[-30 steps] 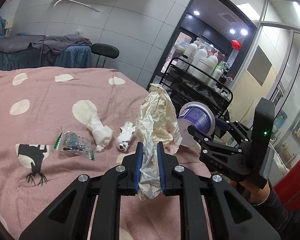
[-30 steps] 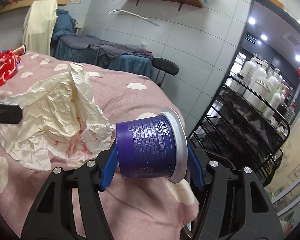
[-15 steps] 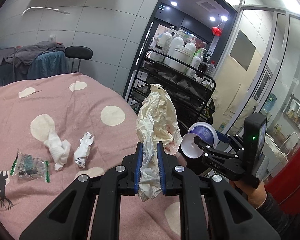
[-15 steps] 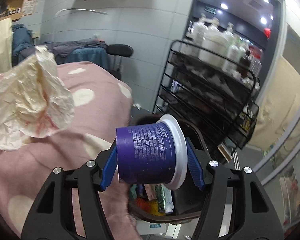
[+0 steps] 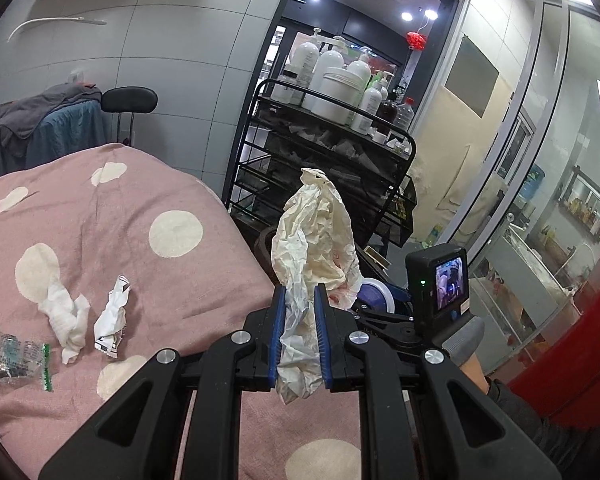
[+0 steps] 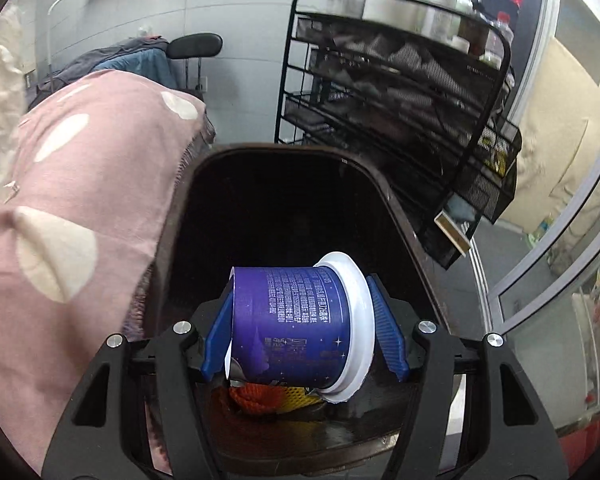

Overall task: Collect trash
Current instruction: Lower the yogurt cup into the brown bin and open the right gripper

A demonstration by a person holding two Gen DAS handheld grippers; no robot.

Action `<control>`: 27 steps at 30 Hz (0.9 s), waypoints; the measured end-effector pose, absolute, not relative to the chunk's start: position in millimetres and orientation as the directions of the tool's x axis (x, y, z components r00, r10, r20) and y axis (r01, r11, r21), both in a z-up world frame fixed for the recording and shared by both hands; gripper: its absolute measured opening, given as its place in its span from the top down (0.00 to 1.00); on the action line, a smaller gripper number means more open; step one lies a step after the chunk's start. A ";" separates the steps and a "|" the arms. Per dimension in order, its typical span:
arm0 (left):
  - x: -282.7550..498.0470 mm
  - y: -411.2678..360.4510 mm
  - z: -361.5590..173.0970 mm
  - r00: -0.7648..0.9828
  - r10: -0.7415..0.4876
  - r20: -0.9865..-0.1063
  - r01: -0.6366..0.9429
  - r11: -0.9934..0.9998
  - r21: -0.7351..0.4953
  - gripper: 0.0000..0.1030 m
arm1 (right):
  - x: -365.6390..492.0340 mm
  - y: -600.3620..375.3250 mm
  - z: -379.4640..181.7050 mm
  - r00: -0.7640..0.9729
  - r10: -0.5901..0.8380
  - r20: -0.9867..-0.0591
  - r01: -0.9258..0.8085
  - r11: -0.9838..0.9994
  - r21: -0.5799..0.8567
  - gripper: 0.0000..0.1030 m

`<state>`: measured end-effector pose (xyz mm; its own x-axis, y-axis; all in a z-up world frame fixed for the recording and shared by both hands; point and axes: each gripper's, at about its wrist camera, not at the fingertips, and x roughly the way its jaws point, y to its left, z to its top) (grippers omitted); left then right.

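My left gripper (image 5: 299, 312) is shut on a crumpled cream paper wrapper (image 5: 316, 240) with red stains, held above the right edge of the pink bed (image 5: 140, 272). My right gripper (image 6: 302, 320) is shut on a purple cup (image 6: 296, 320) with a white rim, lying sideways between the blue pads, right over the mouth of a dark trash bin (image 6: 396, 208). In the left wrist view the cup (image 5: 374, 294) and the right gripper's camera (image 5: 440, 284) show just right of the wrapper. On the bed lie a white tissue (image 5: 66, 312), a crumpled paper scrap (image 5: 112, 320) and a clear wrapper (image 5: 16, 354).
A black wire rack (image 5: 332, 152) with white bottles stands behind the bin, close to it. Orange and yellow rubbish (image 6: 272, 398) lies in the bin. A black stool (image 5: 129, 100) and a covered bed (image 5: 40, 128) are by the tiled wall. Glass partitions are at right.
Both grippers swung right, off the bed toward the rack. The right gripper dropped and tilted down, bringing the cup over the open bin. The left kept hold of the wrapper.
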<state>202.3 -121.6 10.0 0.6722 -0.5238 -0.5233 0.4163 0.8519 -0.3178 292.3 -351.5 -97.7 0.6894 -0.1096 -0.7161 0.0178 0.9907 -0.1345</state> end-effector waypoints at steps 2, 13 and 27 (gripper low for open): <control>205.4 -125.3 9.0 0.665 -0.529 -0.527 0.421 0.849 -0.320 0.85 | 298.0 -354.6 -104.5 0.669 -0.112 -0.735 0.023 0.991 -0.130 0.40; 217.6 -148.8 3.2 0.627 -0.551 -0.551 0.456 0.833 -0.313 0.85 | 288.1 -358.6 -109.0 0.667 -0.120 -0.735 0.049 0.992 -0.117 0.19; 245.8 -196.2 0.2 0.566 -0.581 -0.585 0.513 0.804 -0.302 0.85 | 219.6 -349.6 -69.8 0.753 -0.097 -0.651 0.076 0.995 -0.061 0.14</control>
